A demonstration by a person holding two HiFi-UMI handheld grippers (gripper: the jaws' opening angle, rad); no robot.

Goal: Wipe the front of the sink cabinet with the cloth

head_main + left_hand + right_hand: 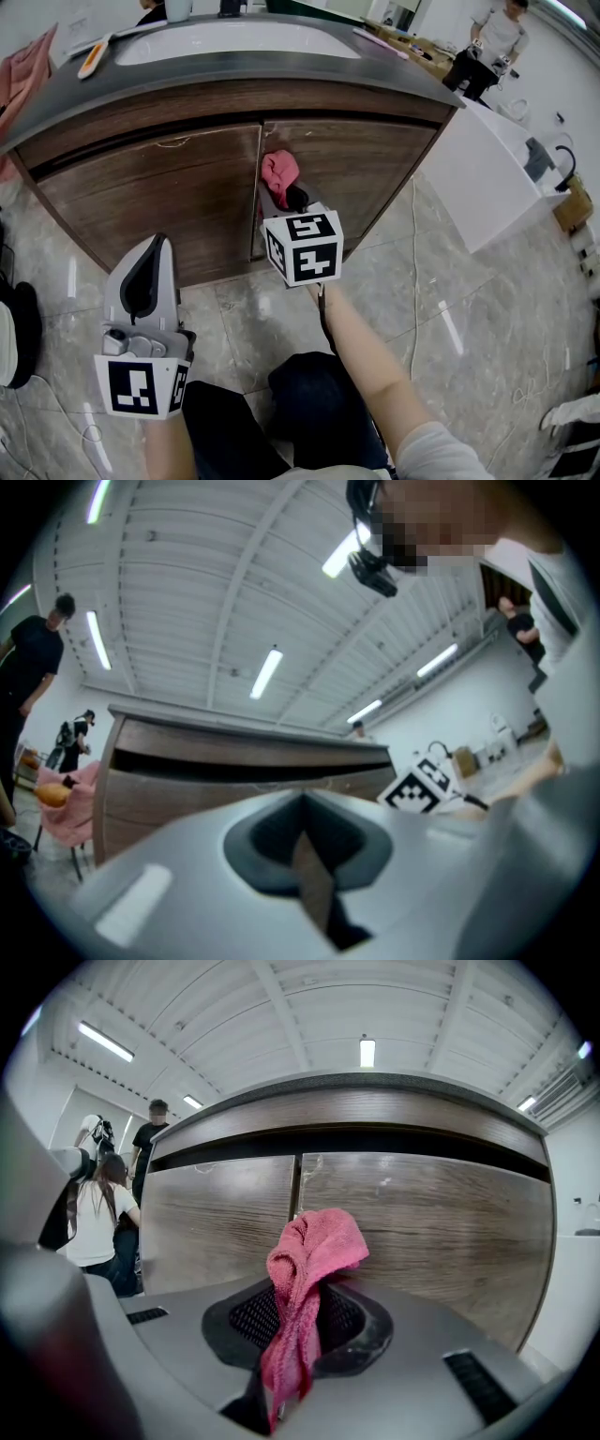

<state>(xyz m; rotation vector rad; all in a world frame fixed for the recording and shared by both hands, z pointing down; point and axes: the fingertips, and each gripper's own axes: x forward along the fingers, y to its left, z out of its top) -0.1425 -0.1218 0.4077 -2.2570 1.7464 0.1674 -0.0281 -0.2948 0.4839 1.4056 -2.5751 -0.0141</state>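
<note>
Right gripper view, grip: the right gripper (298, 1326) was clamped on the pink cloth (314, 1246). Its jaws pinched a twisted neck of fabric, with the bunched head standing past the jaw tips and a tail hanging back toward the gripper body.
Cloth, handling: it looked like light, soft, limp terry. It would likely slump and fold rather than keep a flat face.
Cloth, where to hold: low on the bunch seemed best, so that a fat pad sits ahead of the tips to press on the wood.
Cloth, slip risk: the pinched neck was narrow, and a hard rub could probably drag it out of the jaws.
Left gripper: the left gripper (142, 281) sat lower than the right gripper and to its left, back from the doors. Its jaws were drawn together on nothing.
Just ahead of the right jaws: the cabinet front (431, 1227) showed dark wood grain, with the seam (296, 1185) between its two doors directly behind the cloth.
Contact: the head view placed the cloth (279, 173) over that seam. Whether the cloth touched the wood could not be told.
Hidden near: the cloth's full size was lost between the jaws, and the doors' lower edge lay behind the gripper body.
Cut off: the cabinet's left end ran out of the head view.
Above and beyond: the countertop (234, 70) overhung the doors. The people off to the left were too small to make out.
</note>
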